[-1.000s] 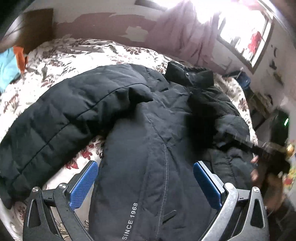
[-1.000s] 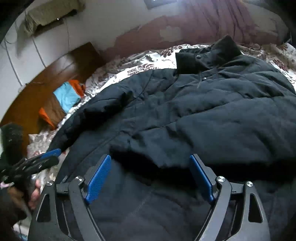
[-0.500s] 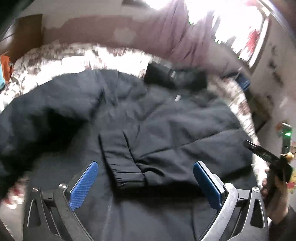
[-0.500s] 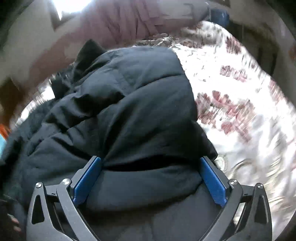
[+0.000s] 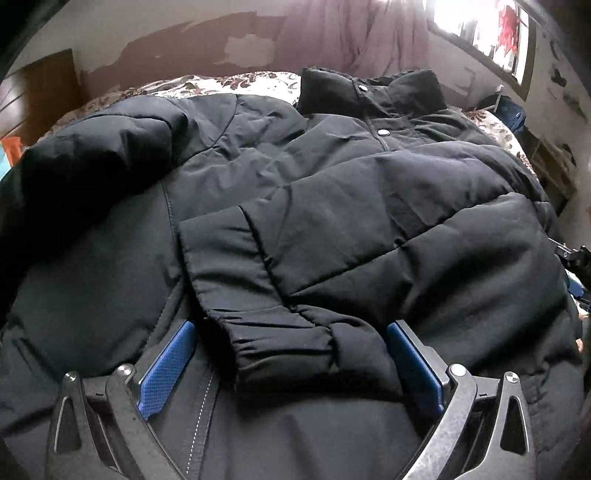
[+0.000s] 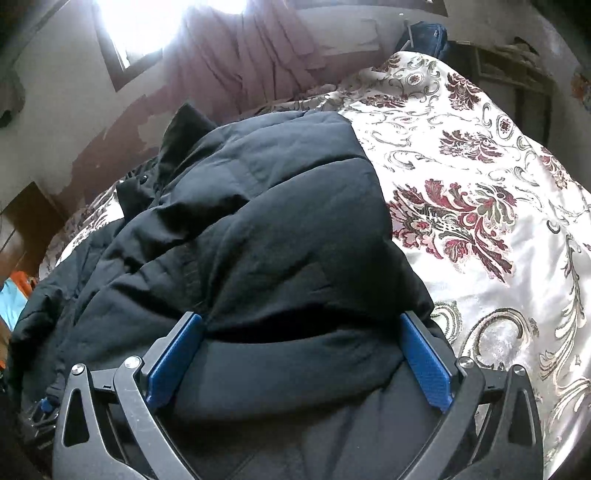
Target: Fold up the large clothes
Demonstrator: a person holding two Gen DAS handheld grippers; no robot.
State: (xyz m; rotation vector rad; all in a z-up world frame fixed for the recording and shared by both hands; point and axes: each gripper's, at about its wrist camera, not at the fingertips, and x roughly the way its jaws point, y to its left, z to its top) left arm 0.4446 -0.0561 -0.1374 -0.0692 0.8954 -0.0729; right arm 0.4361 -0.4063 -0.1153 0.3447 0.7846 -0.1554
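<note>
Lying on: the bed [image 6: 480,229], under a floral bedspread, carries a black padded jacket [image 5: 332,192] spread across most of its width.
Jacket position: its collar [image 5: 369,88] points toward the far edge of the bed by the wall; the hem end is cut off at the bottom of both views.
Folded sleeve: one sleeve [image 5: 369,236] lies across the chest, its elastic cuff [image 5: 280,347] resting just in front of the left gripper.
Other sleeve: a bulky dark mass [image 5: 92,155] at the left side of the left wrist view; where it ends cannot be made out.
Left gripper [image 5: 291,369]: blue pads wide apart, one on each side of the cuff; whether either pad touches the fabric cannot be told.
Right gripper [image 6: 299,354]: fingers spread wide over a thick fold of the jacket near the bed's right side, the fabric bulging between them without being pinched.
Bare bedspread: visible only to the right of the jacket in the right wrist view and as a strip beyond the collar.
Hard to see: the window [image 6: 147,22] is blown out by glare; the curtain [image 6: 251,59] beside it hangs in folds.
Edge glimpse: a dark bit of hardware [image 5: 576,258] shows at the right border of the left wrist view, too cropped to identify.
</note>
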